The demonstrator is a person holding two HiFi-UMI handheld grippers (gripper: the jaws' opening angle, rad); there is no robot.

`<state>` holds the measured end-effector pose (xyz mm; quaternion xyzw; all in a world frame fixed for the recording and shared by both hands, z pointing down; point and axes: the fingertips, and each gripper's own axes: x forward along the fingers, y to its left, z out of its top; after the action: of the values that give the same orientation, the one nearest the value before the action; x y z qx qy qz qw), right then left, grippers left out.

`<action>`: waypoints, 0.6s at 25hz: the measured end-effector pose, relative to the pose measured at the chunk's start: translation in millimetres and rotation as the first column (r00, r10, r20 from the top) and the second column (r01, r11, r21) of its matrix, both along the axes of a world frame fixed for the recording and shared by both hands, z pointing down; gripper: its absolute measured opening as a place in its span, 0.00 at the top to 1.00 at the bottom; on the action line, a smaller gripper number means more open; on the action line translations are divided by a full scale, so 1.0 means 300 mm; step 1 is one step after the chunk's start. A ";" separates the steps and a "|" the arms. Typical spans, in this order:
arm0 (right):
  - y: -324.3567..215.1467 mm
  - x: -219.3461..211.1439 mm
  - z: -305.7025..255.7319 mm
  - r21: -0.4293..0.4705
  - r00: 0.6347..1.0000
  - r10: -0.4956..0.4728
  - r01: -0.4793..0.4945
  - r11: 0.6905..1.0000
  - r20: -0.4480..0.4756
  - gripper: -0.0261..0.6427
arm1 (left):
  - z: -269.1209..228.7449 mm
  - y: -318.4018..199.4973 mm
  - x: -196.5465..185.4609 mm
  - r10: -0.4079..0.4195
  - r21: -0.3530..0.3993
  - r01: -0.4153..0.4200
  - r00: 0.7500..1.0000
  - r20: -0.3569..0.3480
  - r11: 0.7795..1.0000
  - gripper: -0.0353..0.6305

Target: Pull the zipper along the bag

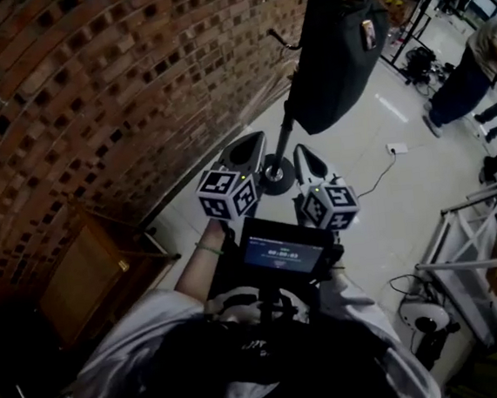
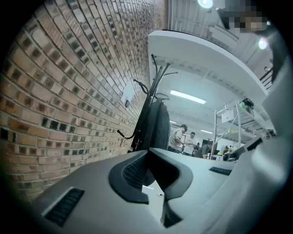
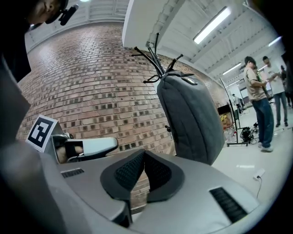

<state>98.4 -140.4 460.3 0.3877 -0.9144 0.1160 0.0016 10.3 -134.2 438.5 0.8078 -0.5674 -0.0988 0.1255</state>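
A dark grey bag point(image 1: 334, 45) hangs high on a black coat stand point(image 1: 283, 138) beside the brick wall. It also shows in the left gripper view as the bag point(image 2: 155, 125) and in the right gripper view as the bag point(image 3: 192, 119). I cannot make out its zipper. My left gripper point(image 1: 256, 140) and right gripper point(image 1: 303, 152) are held side by side in front of me, well short of the bag, pointing at the stand. The left gripper point(image 2: 149, 151) and the right gripper point(image 3: 144, 153) both have their jaws together with nothing between them.
A curved brick wall point(image 1: 89, 87) runs along the left, with a wooden cabinet point(image 1: 81, 271) against it. The stand's round base point(image 1: 275, 181) sits on the pale floor. A power strip point(image 1: 397, 148) and cable lie to the right, near a metal rack point(image 1: 489, 241). People point(image 1: 472, 67) stand at the far right.
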 end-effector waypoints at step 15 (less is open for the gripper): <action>-0.374 -0.059 0.038 -0.071 0.945 0.316 -0.322 0.944 -0.091 0.78 | -0.021 -0.437 -0.160 0.273 0.014 -0.273 0.962 -0.006 0.962 0.94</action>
<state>80.8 -252.7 471.7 0.5344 -0.8331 0.1381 0.0352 -37.6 -265.3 432.2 0.8786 -0.4497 -0.0874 0.1351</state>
